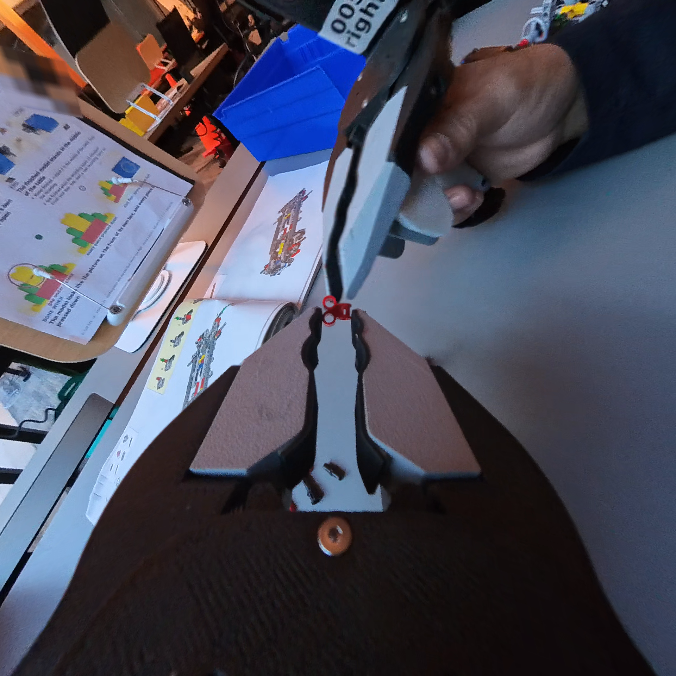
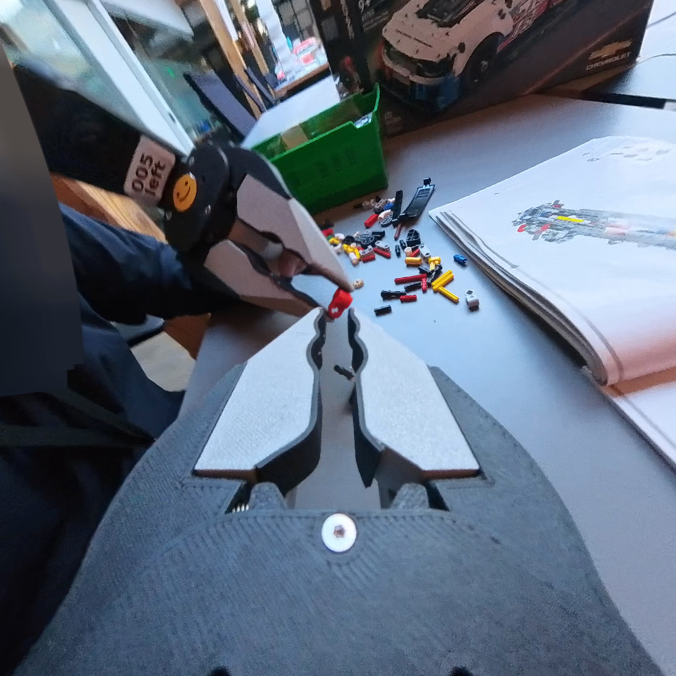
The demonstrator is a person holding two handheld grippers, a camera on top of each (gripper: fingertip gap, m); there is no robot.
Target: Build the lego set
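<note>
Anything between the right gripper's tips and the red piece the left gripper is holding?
Nothing visible. The red piece is clamped at the tips of the left gripper, and the right gripper sits right at it with only bare gap between.

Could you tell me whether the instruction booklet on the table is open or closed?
Open. The instruction booklet lies spread on the grey table, a printed model drawing facing up, with the stacked page edges showing along its near side.
</note>
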